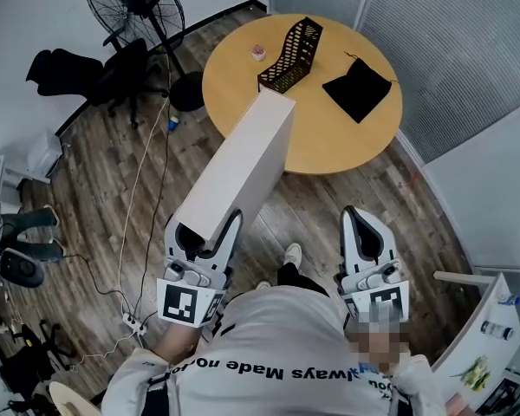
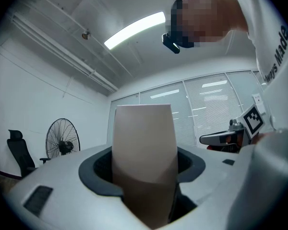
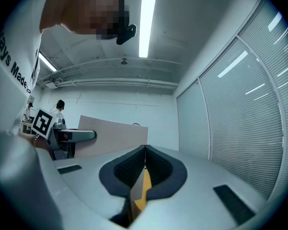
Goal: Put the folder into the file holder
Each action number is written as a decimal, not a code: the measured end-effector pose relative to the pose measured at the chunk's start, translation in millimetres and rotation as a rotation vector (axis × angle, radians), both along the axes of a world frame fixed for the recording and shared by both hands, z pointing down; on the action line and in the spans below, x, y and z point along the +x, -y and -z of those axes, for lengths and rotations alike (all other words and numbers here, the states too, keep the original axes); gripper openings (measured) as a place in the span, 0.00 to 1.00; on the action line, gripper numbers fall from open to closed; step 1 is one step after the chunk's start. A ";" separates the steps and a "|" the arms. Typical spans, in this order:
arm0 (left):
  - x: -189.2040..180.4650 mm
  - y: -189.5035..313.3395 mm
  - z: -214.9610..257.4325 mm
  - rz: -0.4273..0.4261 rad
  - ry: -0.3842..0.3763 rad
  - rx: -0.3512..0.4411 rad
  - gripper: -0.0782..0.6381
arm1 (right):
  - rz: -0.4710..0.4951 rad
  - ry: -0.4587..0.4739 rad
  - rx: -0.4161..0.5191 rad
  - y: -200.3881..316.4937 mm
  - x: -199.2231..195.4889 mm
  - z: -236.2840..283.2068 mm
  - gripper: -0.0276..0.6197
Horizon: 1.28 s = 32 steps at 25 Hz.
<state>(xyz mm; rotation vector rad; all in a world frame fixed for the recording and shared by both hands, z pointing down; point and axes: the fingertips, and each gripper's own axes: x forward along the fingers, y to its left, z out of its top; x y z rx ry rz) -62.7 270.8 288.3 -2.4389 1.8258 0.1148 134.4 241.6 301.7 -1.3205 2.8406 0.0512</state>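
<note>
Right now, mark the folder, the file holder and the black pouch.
folder [image 1: 243,167], head view, middle of its broad pale face.
file holder [image 1: 292,55], head view, its black mesh side wall.
black pouch [image 1: 357,87], head view, centre of the fabric.

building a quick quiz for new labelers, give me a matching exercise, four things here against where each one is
Things:
1. folder
2. file holder
3. black pouch
4. fan

Places:
a. on the wooden floor, left of the table
b. gripped in the left tool
c. lying flat on the round table, right part
d. standing upright on the table

Pairs: 1-b, 2-d, 3-c, 4-a
</note>
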 end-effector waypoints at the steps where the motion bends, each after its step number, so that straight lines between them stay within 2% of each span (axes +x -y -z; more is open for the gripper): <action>1: 2.9 4.5 -0.3 0.000 -0.001 -0.001 0.51 | 0.000 0.002 0.000 4.7 3.2 -0.2 0.08; 19: 59.6 70.8 -8.3 -0.006 0.007 -0.019 0.51 | 0.001 0.007 -0.009 71.6 59.1 -7.5 0.08; 32: 68.8 91.1 -15.1 0.012 0.016 -0.036 0.51 | 0.021 0.017 -0.021 95.6 67.1 -14.4 0.08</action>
